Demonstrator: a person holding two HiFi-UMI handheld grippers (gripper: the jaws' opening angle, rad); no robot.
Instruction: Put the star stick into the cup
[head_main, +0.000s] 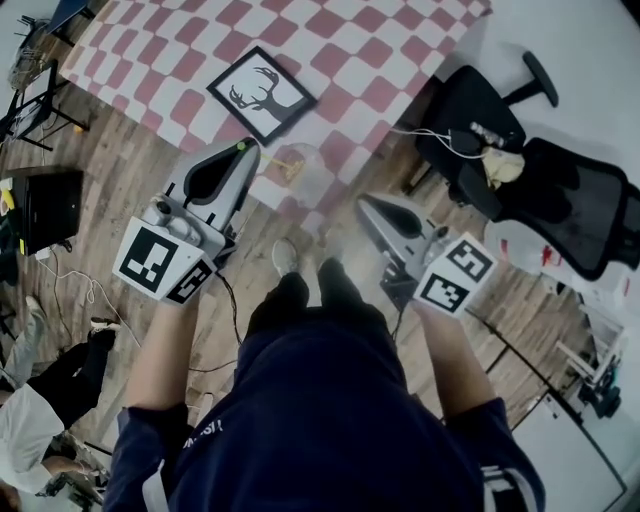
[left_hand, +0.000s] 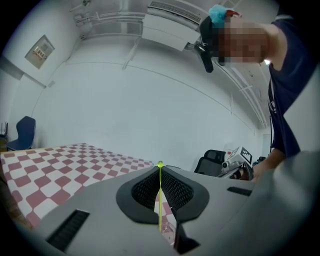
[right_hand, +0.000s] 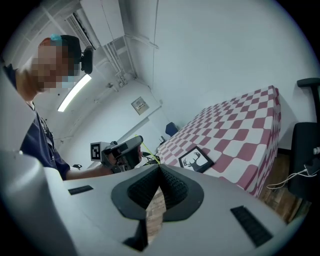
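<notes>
My left gripper (head_main: 242, 151) is shut on a thin yellow-green stick (left_hand: 160, 200) that stands upright between its pads, with a small green ball end poking out at the tips (head_main: 240, 146). In the head view a clear cup (head_main: 298, 165) stands near the edge of the checkered table (head_main: 350, 50), just right of that gripper's tips. The right gripper (head_main: 364, 203) hangs lower over the wooden floor, to the right of the cup, shut with nothing in it. From the right gripper view (right_hand: 159, 168) I see the left gripper (right_hand: 122, 152) with the stick (right_hand: 148, 151) sticking out.
A framed deer picture (head_main: 262, 93) lies on the red-and-white tablecloth behind the cup. A black office chair (head_main: 520, 160) with cables and a pale object stands at the right. Black equipment (head_main: 45, 205) and cables lie on the floor at the left.
</notes>
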